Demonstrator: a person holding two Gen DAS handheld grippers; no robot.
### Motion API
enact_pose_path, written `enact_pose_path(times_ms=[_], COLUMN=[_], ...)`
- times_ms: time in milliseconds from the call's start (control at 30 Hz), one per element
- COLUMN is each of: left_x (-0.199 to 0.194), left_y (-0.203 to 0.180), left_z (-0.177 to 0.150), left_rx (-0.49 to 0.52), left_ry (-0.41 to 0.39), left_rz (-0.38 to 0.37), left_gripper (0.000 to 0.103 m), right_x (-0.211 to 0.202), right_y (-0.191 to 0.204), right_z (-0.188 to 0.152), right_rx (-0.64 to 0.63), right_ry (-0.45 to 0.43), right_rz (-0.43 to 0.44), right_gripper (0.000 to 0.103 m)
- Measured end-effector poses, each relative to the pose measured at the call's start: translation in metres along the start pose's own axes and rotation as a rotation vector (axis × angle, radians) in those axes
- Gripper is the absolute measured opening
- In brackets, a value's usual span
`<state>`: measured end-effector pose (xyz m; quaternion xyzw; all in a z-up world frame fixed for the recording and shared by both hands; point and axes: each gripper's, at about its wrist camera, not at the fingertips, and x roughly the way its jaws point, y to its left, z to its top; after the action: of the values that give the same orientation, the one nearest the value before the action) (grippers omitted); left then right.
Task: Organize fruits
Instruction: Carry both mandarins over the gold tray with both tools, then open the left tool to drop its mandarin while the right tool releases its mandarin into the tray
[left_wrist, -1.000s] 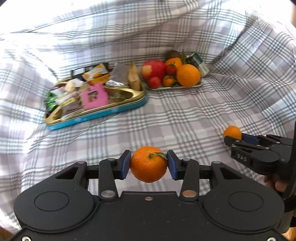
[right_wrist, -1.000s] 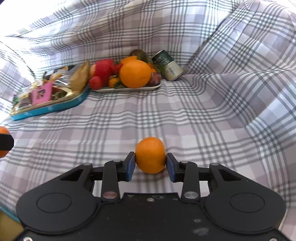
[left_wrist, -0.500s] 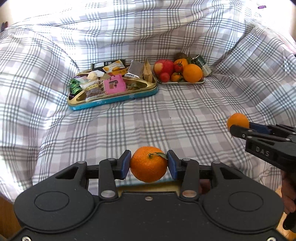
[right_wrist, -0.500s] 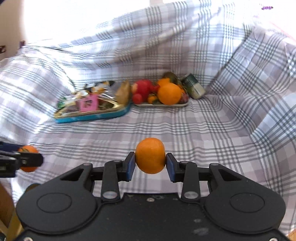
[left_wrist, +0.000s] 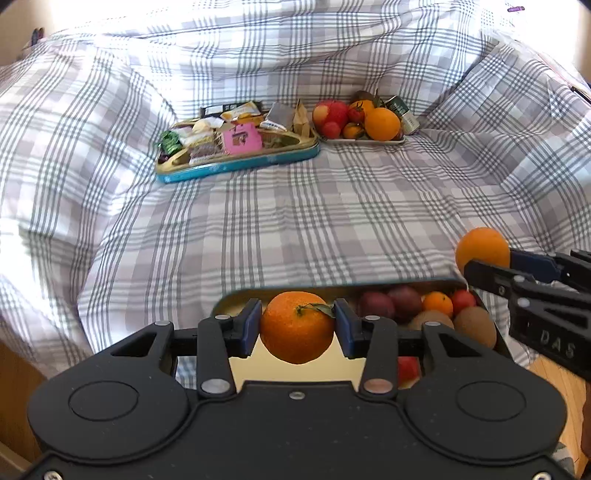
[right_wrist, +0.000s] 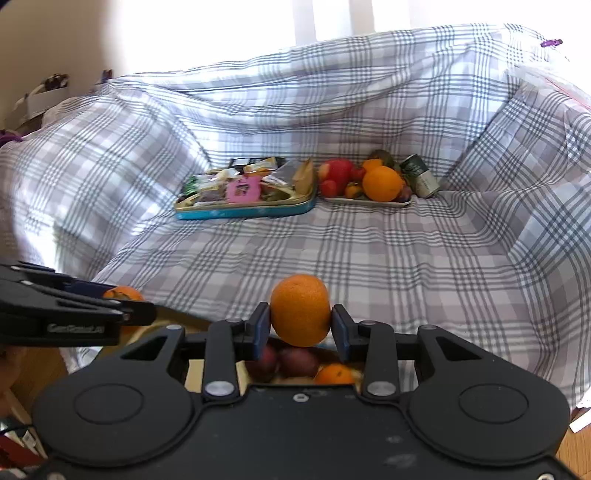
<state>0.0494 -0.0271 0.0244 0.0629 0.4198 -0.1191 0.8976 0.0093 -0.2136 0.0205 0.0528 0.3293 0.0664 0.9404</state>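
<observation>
Tangerine (left_wrist: 297, 326) pinched in left hand-held gripper (left_wrist: 297, 328), leafy stem up; right hand-held gripper (right_wrist: 300, 326) pinches orange (right_wrist: 300, 310).

Both hand-held grippers are level, side by side; the left hand-held gripper (left_wrist: 297, 325) and right hand-held gripper (right_wrist: 300, 324) each pinch something between blue pads.

You're looking at a plaid sheet (left_wrist: 295, 206) covering the surface, a blue-rimmed snack tin (left_wrist: 236, 146) lying at the back crammed with wrapped sweets, and a green can (right_wrist: 419, 175) lying tipped beyond it.
</observation>
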Motion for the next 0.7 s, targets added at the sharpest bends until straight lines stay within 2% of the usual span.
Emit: enact_pose_path(times_ms=[233, 400, 700], left_x=[-0.006, 0.003, 0.003], left_y=[-0.002, 0.002, 0.014], left_z=[-0.021, -0.031, -0.042], left_rx=[-0.036, -0.085, -0.161], left_ry=[0.014, 0.069, 0.092], left_rz=[0.047, 0.021, 0.055], left_gripper=[0.051, 0.051, 0.051], right_x=[-0.017, -0.016, -0.011], right_y=[0.017, 0.026, 0.023], right_z=[-0.019, -0.029, -0.039], right_rx=[-0.048, -0.059, -0.067], right_ry=[0.032, 0.083, 0.143], right_rz=[0.045, 0.075, 0.041], right_gripper=[0.038, 0.038, 0.038])
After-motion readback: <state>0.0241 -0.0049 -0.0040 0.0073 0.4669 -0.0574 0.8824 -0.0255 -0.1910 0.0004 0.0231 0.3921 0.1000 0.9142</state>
